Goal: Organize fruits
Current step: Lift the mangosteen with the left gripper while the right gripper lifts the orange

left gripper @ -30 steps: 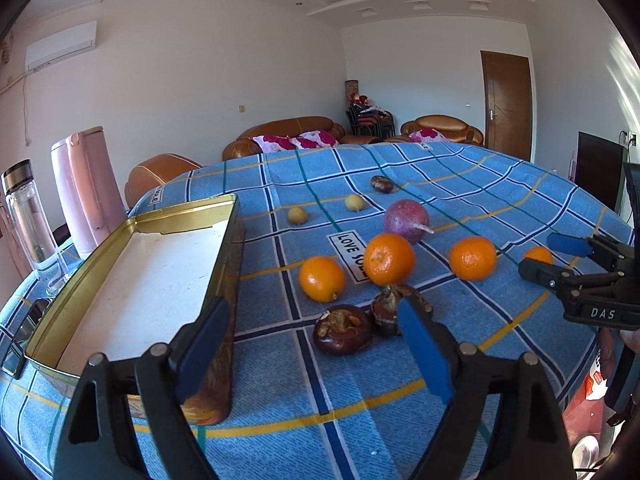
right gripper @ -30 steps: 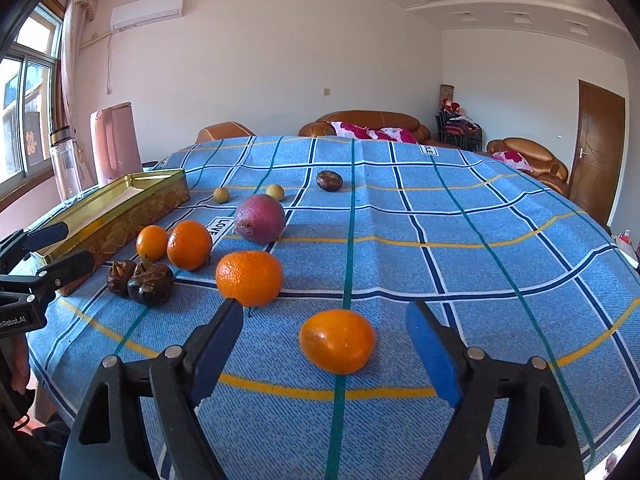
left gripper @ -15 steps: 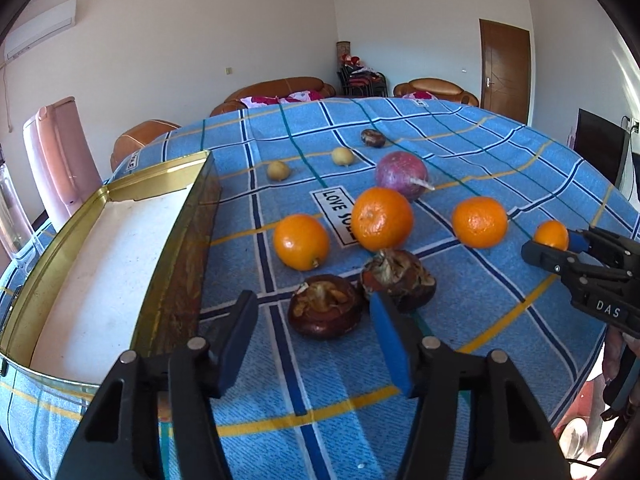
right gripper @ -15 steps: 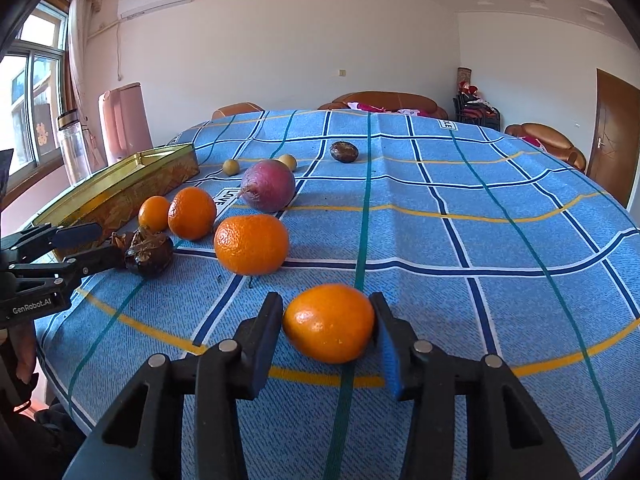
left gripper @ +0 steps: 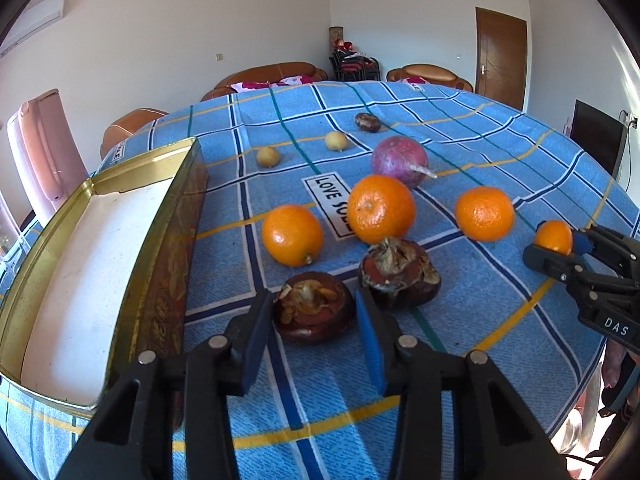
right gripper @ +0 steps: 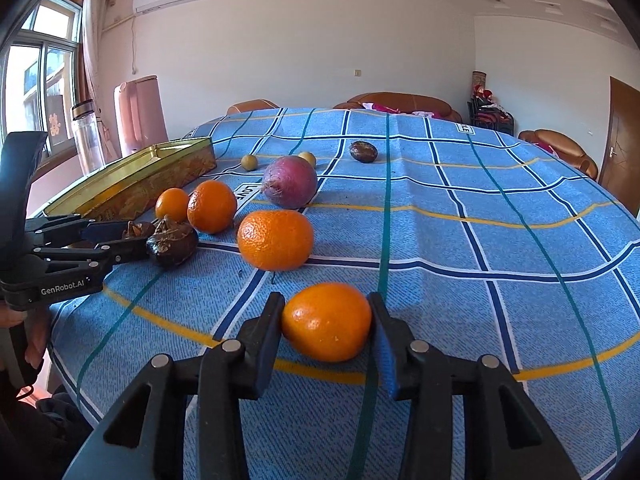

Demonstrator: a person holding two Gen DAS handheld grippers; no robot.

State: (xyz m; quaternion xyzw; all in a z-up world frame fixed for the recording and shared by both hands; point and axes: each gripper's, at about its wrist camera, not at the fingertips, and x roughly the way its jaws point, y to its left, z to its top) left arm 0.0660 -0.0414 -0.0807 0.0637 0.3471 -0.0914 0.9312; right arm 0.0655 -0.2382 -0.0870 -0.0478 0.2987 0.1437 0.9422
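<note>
My left gripper (left gripper: 312, 296) points down at a dark brown wrinkled fruit (left gripper: 314, 312) on the blue checked cloth. Its jaws are closing and its pads touch both sides of the fruit. A second dark fruit (left gripper: 396, 276) lies just right of it. My right gripper (right gripper: 326, 304) is shut on a small orange (right gripper: 326, 328) that rests on the cloth near the front edge. The left wrist view shows that same orange (left gripper: 554, 236) in the right gripper (left gripper: 556, 246). An open gold tin (left gripper: 172, 248) stands left of the fruits.
Three more oranges (left gripper: 380, 208), a purple round fruit (left gripper: 398, 156), two small yellow fruits (left gripper: 268, 156) and a far dark fruit (left gripper: 367, 122) lie on the cloth. A pink kettle (right gripper: 140, 112) and a bottle (right gripper: 88, 136) stand behind the tin (right gripper: 140, 184).
Both grippers' jaws have narrowed from wide apart. The left one came forward and down around the dark fruit. The right one shut on the small orange.
</note>
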